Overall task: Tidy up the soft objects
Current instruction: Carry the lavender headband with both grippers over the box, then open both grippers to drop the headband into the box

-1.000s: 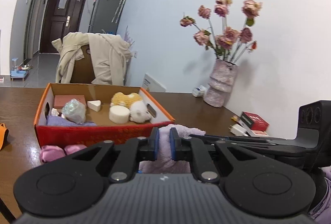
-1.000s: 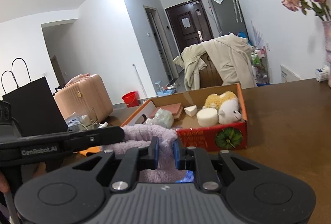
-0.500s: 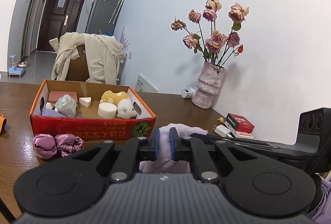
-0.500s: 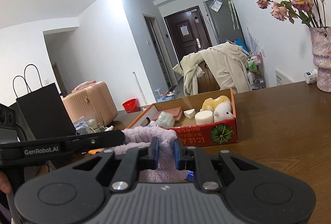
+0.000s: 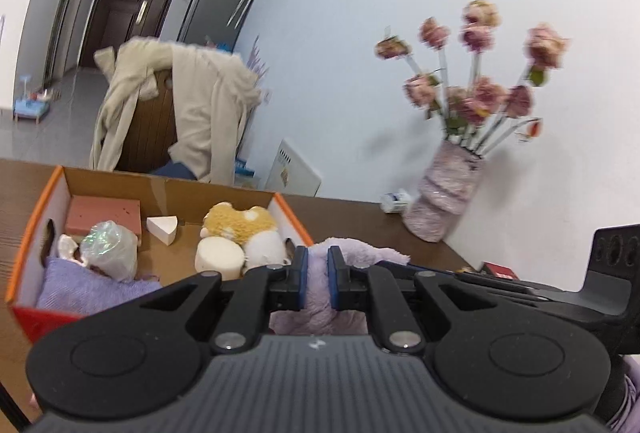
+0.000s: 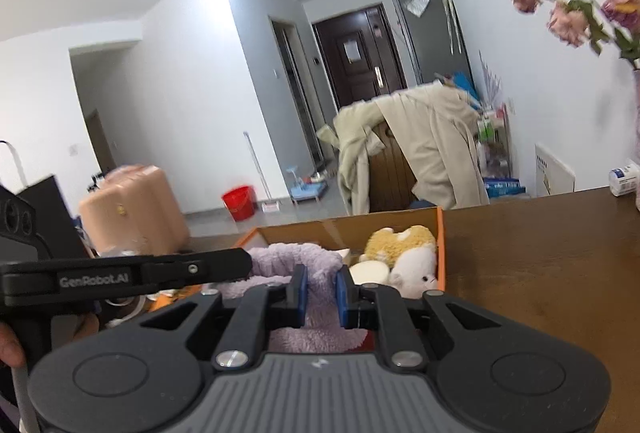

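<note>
Clamping the fluffy lilac cloth [image 5: 320, 297] between them, the left gripper [image 5: 317, 277] and right gripper [image 6: 319, 291] hold it at the near edge of the cardboard box [image 5: 288, 211] (already stocked), which lies directly ahead of both, the left nearer.

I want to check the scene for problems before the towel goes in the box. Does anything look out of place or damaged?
Nothing stands out. Both grippers, left and right, pinch the fluffy lilac towel near the cardboard box, whose contents sit inside.
</note>
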Motion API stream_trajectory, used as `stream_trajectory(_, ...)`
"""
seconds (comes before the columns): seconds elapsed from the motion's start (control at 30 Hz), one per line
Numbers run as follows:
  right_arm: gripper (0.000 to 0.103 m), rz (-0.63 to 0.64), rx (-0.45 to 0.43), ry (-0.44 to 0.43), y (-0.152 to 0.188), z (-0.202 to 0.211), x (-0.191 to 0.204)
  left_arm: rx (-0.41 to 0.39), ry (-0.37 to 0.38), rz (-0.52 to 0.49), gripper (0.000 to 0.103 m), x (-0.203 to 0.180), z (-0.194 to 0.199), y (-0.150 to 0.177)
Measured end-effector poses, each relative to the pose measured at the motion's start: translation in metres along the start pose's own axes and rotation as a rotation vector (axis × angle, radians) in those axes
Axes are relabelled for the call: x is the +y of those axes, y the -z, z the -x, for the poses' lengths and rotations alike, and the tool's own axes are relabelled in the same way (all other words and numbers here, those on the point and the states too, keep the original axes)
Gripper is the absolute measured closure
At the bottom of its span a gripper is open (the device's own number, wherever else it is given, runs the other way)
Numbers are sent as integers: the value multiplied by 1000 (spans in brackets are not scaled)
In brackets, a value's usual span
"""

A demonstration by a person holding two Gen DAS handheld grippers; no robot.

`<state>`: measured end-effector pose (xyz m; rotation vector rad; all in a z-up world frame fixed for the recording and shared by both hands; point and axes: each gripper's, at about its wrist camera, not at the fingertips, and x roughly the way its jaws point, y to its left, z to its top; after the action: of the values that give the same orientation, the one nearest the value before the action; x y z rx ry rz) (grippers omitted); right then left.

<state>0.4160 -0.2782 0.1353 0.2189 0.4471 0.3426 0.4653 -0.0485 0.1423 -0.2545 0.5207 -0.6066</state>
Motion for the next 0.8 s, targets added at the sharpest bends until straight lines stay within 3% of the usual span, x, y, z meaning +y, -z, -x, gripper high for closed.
stream_trajectory(0.23, 89, 1, 82, 70, 1, -78, -32, 82, -19, 46, 92, 39, -76, -2)
stream_trajectory(0.47, 82, 38, 134, 170, 18, -106, -42, 171, -63, 94, 90, 59, -117, 22)
stream_trajectory(0.6, 76, 57, 117, 193, 22, -97, -40, 177, -88, 90, 90, 60, -116, 25)
stream_trajectory(0.7, 68, 66, 76, 197, 13, -80, -35, 146, -92, 71, 89, 54, -95, 16)
stream_trajectory(0.8, 67, 87, 30, 199, 4, -53, -25, 107, -104, 14, 82, 40, -63, 7)
